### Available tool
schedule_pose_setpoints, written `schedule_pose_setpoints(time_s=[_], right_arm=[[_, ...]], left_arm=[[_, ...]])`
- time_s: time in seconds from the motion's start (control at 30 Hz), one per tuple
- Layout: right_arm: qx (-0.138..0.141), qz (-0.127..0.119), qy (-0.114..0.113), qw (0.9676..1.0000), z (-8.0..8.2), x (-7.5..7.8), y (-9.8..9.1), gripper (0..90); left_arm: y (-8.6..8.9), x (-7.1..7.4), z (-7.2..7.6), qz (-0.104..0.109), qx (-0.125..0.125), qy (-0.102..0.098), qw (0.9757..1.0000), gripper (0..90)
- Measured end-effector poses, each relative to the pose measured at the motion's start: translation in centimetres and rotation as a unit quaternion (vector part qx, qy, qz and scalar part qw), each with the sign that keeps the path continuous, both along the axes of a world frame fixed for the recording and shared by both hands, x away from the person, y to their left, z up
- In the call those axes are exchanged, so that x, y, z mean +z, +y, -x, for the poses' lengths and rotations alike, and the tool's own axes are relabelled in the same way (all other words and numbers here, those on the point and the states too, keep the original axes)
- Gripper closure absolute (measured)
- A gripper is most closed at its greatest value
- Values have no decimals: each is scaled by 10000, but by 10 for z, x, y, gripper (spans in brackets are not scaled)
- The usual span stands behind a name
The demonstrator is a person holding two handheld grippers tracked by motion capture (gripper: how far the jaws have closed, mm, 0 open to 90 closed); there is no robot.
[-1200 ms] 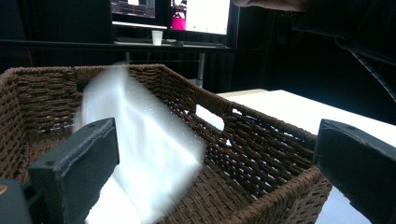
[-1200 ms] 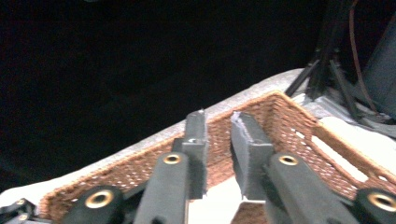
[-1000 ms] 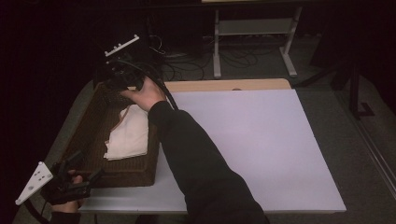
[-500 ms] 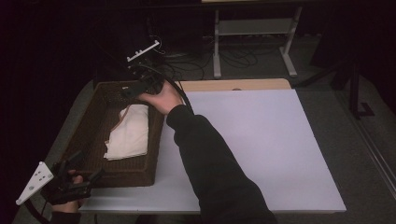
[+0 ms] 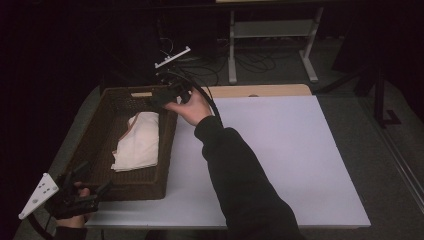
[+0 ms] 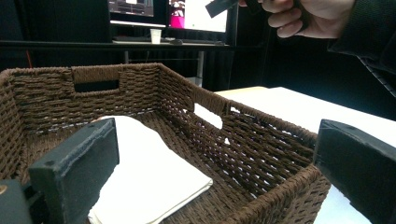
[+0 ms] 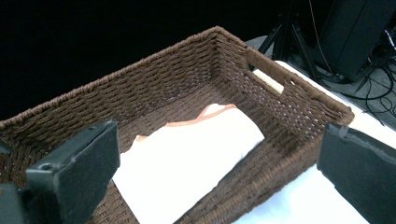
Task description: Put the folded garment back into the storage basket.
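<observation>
A brown wicker basket (image 5: pixel 168 145) stands on the left of the white table, and a folded white cloth (image 5: pixel 140 142) lies flat inside it. My right gripper (image 5: pixel 156 101) hovers over the basket's far right corner, pointing down into it. Its jaws have just been opening and now stand wide, with nothing between them; the cloth (image 7: pixel 187 154) lies below, apart from the right gripper (image 7: pixel 219 158). My left gripper (image 5: pixel 94 178) rests at the basket's near left corner, open and empty. From the left gripper (image 6: pixel 212 149) I look along the basket (image 6: pixel 261 135) and over the cloth (image 6: pixel 144 172).
The white tabletop (image 5: pixel 280 150) stretches right of the basket, with a wooden strip (image 5: pixel 260 91) at its far edge. Beyond the table there are cables (image 5: pixel 200 65) and a metal stand (image 5: pixel 270 30) on the floor. Monitors (image 6: pixel 168 11) glow behind the basket.
My right hand has carried its gripper rightward along the basket's far end, from above the cloth to the far right corner. The cloth and the left gripper have stayed put.
</observation>
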State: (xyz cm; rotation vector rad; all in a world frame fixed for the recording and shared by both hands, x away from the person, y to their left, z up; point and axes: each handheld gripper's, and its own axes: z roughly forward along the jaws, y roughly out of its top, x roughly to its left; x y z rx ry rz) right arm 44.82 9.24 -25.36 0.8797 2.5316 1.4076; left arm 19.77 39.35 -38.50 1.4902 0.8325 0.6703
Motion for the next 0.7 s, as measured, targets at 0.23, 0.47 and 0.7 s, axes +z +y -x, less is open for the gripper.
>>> schedule_pose_setpoints(time_s=[0.23, 0.47, 0.7], right_arm=[[6, -27, -35, 10000, 3, -3, -16, 0], [-36, -104, -72, 9999, 7, -4, -32, 0], [-105, -152, -104, 9998, 11, -4, -46, 0]], left_arm=[[0, 0, 0, -22, 3, 6, 10000, 0], [0, 0, 0, -38, 2, 2, 10000, 0], [0, 0, 0, -48, 3, 7, 10000, 0]])
